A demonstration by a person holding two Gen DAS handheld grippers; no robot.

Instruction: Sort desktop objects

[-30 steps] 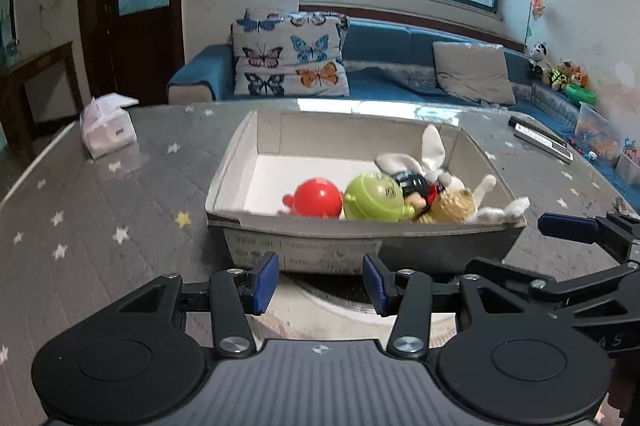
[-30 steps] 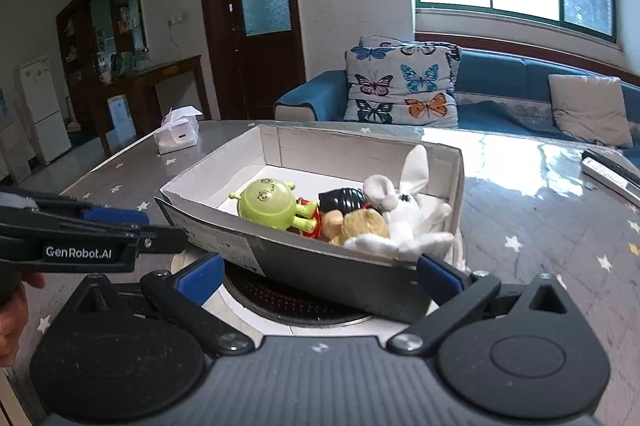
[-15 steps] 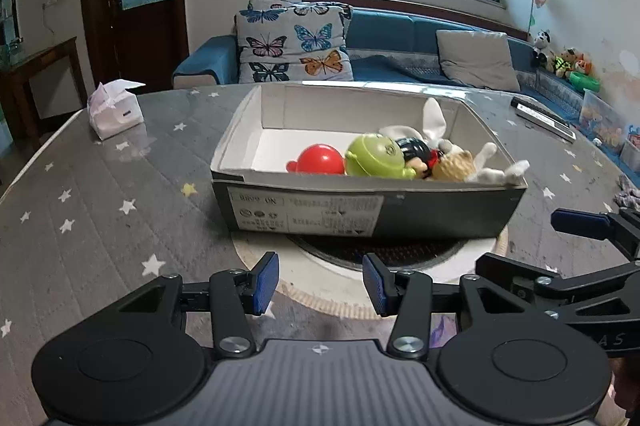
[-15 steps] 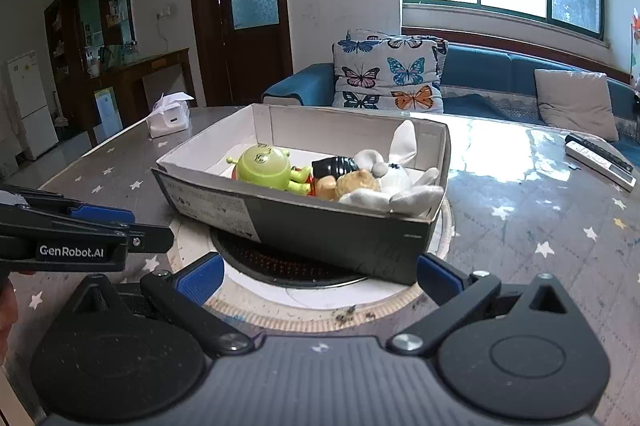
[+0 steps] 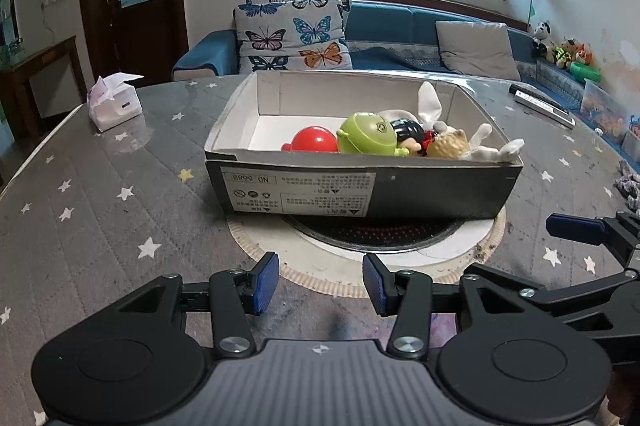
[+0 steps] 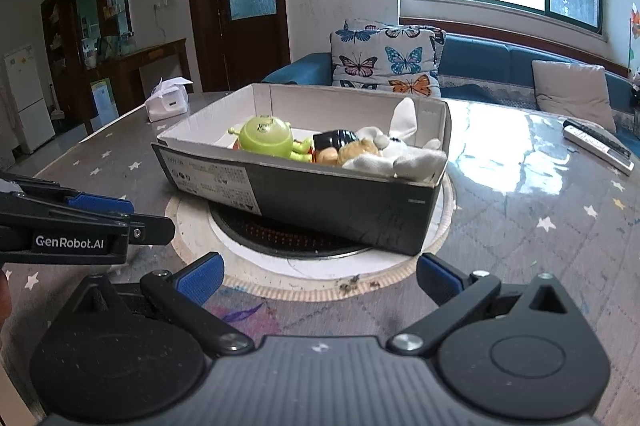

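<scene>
Jaws parted and empty on both the left gripper (image 5: 319, 286) and right gripper (image 6: 318, 278), the right wider. Just beyond them, a cardboard box (image 5: 440, 194) on the star-patterned table (image 5: 100, 210), holding a red ball (image 5: 314, 140), green toy (image 5: 366, 135) and plush rabbit (image 6: 396, 154).

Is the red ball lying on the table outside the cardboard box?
No, the red ball lies inside the cardboard box, beside the green toy.
</scene>
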